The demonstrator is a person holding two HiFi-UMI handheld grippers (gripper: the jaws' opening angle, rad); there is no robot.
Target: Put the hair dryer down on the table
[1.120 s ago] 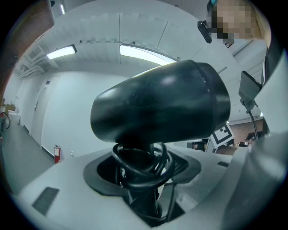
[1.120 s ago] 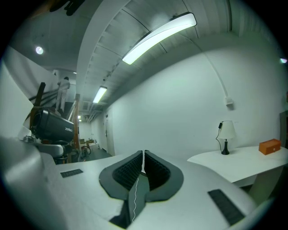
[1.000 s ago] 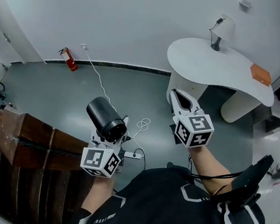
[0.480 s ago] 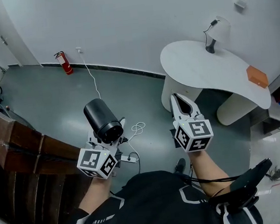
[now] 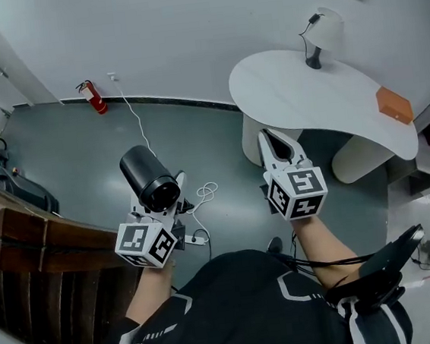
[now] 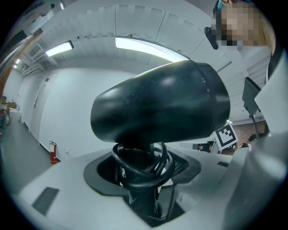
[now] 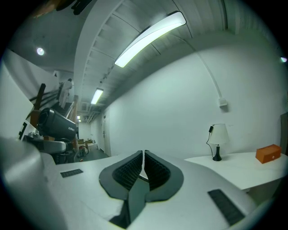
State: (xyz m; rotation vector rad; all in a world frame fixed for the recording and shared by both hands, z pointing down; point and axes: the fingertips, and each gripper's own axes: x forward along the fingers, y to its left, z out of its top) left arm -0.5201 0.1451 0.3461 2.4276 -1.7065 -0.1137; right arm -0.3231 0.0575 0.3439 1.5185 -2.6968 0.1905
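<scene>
A black hair dryer point(image 5: 149, 180) stands upright in my left gripper point(image 5: 162, 208), barrel pointing up and away over the grey floor. My left gripper point(image 6: 141, 167) is shut on the dryer's handle, round which its black cord point(image 6: 135, 162) is coiled; the barrel point(image 6: 162, 108) fills the left gripper view. To the right, my right gripper point(image 5: 274, 143) is shut and empty, pointing toward the white table point(image 5: 323, 106) just beyond it. In the right gripper view the jaws point(image 7: 143, 158) meet; the table point(image 7: 245, 170) lies ahead at right and the dryer point(image 7: 56, 124) shows at far left.
On the table stand a small white lamp point(image 5: 317, 34) at the back and an orange box point(image 5: 394, 104) at the right end. A power strip with white cable point(image 5: 201, 236) lies on the floor. A wooden railing point(image 5: 30, 232) runs at left. A fire extinguisher point(image 5: 89, 96) stands by the wall.
The table sits further left and nearer in the head view, so the person has shifted toward it. Both grippers keep their pose; the dryer stays held in the left one.
</scene>
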